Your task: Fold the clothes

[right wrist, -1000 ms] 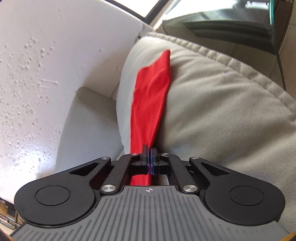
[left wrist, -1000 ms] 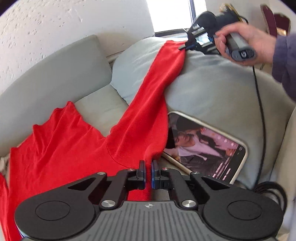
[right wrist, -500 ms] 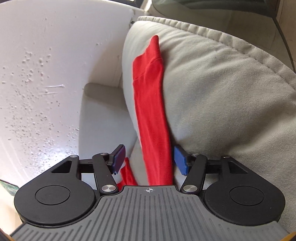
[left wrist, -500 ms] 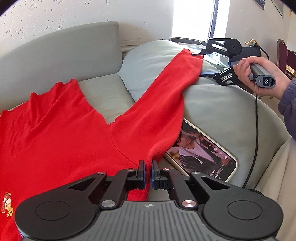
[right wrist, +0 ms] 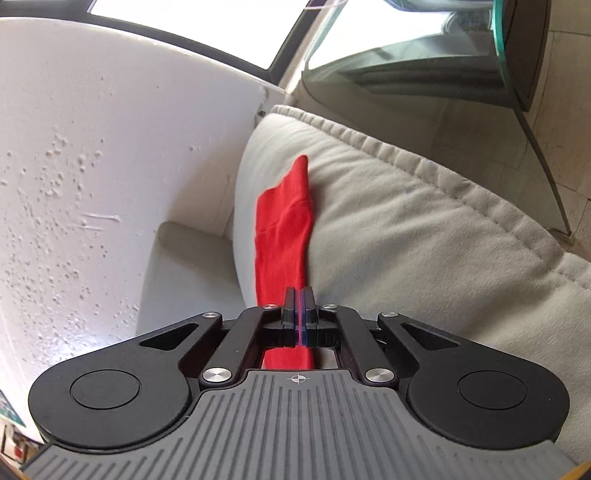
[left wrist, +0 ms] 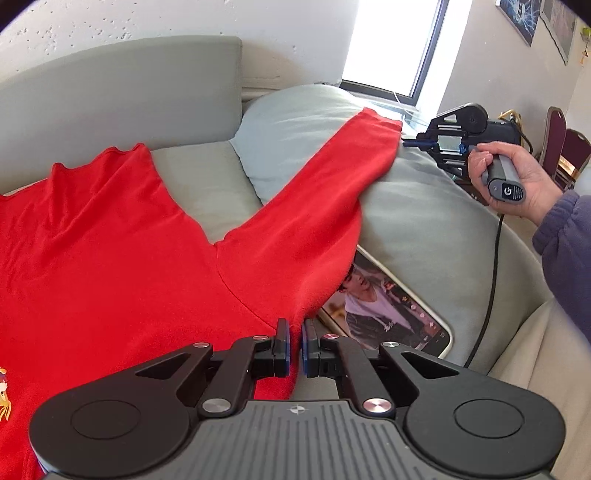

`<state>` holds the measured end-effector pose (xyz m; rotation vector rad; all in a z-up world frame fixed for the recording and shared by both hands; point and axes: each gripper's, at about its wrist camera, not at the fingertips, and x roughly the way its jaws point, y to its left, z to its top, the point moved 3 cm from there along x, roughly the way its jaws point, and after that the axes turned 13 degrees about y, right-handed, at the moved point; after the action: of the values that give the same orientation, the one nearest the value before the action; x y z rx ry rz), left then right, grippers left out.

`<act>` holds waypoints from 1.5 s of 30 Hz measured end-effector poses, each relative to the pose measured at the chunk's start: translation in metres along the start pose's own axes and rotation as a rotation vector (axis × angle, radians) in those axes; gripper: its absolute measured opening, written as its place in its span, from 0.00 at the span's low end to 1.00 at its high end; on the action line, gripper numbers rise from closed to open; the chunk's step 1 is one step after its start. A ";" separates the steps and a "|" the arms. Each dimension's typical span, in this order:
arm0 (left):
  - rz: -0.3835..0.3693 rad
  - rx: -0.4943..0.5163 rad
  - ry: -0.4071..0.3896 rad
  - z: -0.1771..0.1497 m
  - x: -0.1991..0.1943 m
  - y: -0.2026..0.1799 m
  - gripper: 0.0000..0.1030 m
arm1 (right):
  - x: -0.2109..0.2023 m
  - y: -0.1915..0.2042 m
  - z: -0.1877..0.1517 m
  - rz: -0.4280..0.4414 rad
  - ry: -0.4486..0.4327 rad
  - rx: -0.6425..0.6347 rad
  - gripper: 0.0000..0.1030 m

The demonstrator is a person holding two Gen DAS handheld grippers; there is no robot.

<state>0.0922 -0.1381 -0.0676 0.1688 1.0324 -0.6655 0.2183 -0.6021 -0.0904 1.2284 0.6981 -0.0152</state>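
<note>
We see a grey sofa (left wrist: 110, 96) set against a rough white plastered wall (left wrist: 147, 18), with a large pale cushion (left wrist: 424, 218) lying at its right end. Behind it a bright window (left wrist: 391, 44) pours daylight into the room, and framed pictures (left wrist: 517, 18) hang on the beige side wall above dark red chairs (left wrist: 557, 144). From the other view we make out a glass tabletop (right wrist: 424, 48) over a tiled floor (right wrist: 561, 122).
</note>
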 end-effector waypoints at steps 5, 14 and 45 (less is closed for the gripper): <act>-0.040 -0.116 -0.054 0.002 -0.007 0.015 0.04 | 0.010 -0.006 -0.013 -0.017 0.232 -0.018 0.21; -0.266 -0.391 -0.158 0.010 -0.026 0.054 0.04 | 0.026 0.021 -0.034 -0.014 0.224 -0.243 0.59; 0.101 0.232 -0.099 -0.065 -0.098 -0.050 0.66 | -0.097 0.092 -0.157 0.615 0.317 -0.340 0.95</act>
<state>-0.0185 -0.1073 -0.0105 0.3835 0.8447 -0.6937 0.0997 -0.4677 0.0114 1.0798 0.5386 0.7908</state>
